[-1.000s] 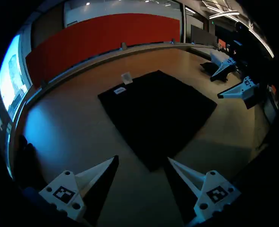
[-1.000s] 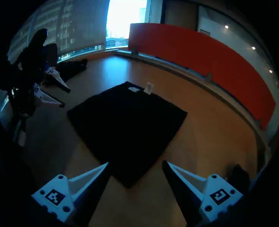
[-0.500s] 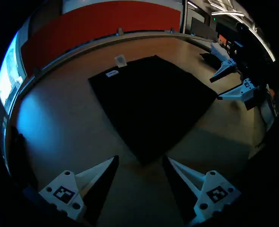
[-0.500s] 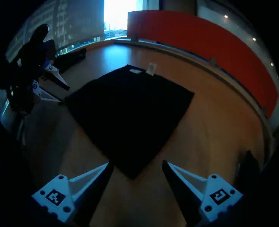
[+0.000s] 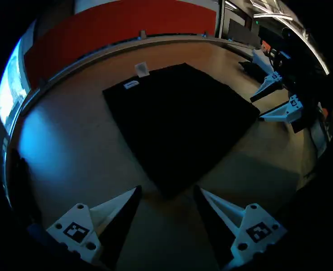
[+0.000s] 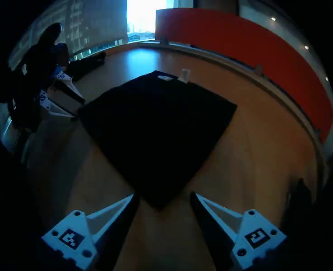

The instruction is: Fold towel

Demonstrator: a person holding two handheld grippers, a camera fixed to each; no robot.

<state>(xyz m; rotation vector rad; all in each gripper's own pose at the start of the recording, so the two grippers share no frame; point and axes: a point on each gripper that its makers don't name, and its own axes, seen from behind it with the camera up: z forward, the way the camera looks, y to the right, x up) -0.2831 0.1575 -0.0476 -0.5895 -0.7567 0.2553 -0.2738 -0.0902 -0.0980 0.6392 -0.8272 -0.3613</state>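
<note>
One square black towel lies flat on smooth wood

A wooden worktop carries a black towel spread flat, its near corner pointing in between the tips of the left tongs. A small white card sits by the far corner.
</note>
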